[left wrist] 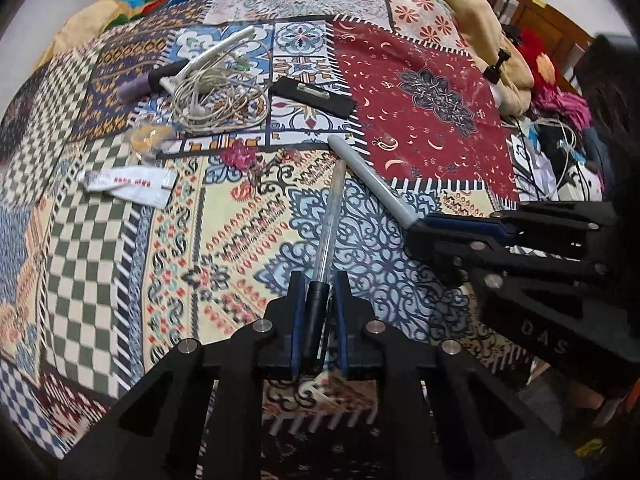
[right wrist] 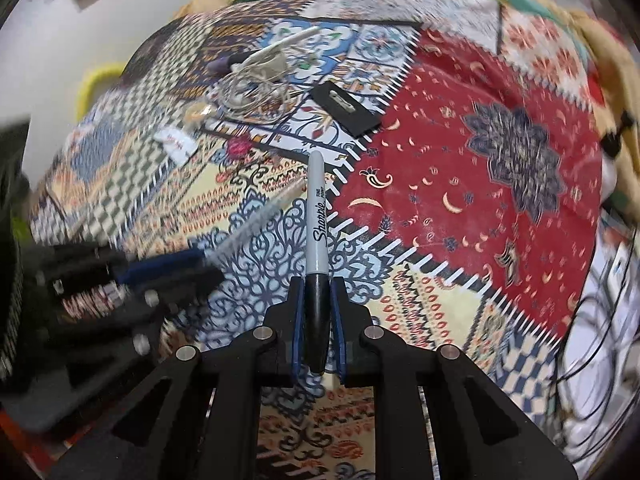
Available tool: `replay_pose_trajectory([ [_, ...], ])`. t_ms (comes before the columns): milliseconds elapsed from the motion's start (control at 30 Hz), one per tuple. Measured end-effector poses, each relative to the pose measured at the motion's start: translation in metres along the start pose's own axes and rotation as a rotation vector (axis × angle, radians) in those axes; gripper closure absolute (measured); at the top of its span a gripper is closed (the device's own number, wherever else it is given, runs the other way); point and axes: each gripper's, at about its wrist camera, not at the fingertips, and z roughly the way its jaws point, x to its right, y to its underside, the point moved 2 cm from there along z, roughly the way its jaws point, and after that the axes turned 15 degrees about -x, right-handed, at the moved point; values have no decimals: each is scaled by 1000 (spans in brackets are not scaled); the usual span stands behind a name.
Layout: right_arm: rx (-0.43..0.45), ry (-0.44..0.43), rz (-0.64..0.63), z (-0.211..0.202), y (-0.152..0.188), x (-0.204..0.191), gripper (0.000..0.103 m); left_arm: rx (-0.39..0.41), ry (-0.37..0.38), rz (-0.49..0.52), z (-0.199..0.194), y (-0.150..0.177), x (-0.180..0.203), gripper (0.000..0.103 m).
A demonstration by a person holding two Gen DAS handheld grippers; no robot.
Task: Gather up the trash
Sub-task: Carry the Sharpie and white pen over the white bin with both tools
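A: Patchwork bedspread (left wrist: 420, 92) over a bed, bright squares everywhere, a wooden headboard at the far right. What's in hand?

B: Both are loaded. The left hand-held gripper (left wrist: 319, 320) is clamped tight on the dark end of a clear ballpoint pen (left wrist: 329, 220), whose barrel runs straight away from the jaws toward the far side. The right hand-held gripper (right wrist: 319, 320) is closed on the black cap of a Sharpie marker (right wrist: 318, 216), its grey body also pointing away along the fingers.

A: So what's left on the bed?

B: Far left: a crumpled white wrapper with red print (left wrist: 128, 185), a clear plastic wrapper with something orange in it (left wrist: 150, 138) just beyond it, then a tangle of white cable (left wrist: 216, 100) and a flat black case (left wrist: 312, 95) further off. I'd only call the two wrappers trash.

A: Which hand goes for them?

B: I'd judge the left; the wrappers lie up and to the left of its jaws, well apart from the pen tip, and further still from the right hand-held gripper, which sits to the right of the left one. The white wrapper's long axis runs roughly left to right, across the fingers' line, which suits a pinch. But neither hand is free, so the pen and marker likely need dropping somewhere first, and I see no bin in either view.
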Motion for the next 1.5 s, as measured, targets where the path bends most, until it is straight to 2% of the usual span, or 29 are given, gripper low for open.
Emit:
replay_pose_trajectory([
  [67,5,-22,27,-2,-1,0,91,-4,-7,-15,-1,4,3,90],
  [200,39,-13,32,-17,3,-6,91,-4,38,-73,-8,15,2,90],
  [367,99,6,17,-46,12,-17,91,41,35,-109,-36,28,-1,91],
  [700,212,-17,-31,-108,28,-65,91,204,-17,-167,-127,63,-9,91],
  [833,254,-22,-68,-131,39,-89,91,259,-36,-210,-160,87,-19,91],
  [1133,316,-68,-188,-168,69,-161,91,357,-99,-345,-224,164,-53,91],
  [1333,322,-116,-268,-173,87,-215,91,392,-138,-452,-250,225,-87,91],
  [1500,307,-142,-346,-169,100,-259,91,406,-209,-529,-269,279,-114,91],
])
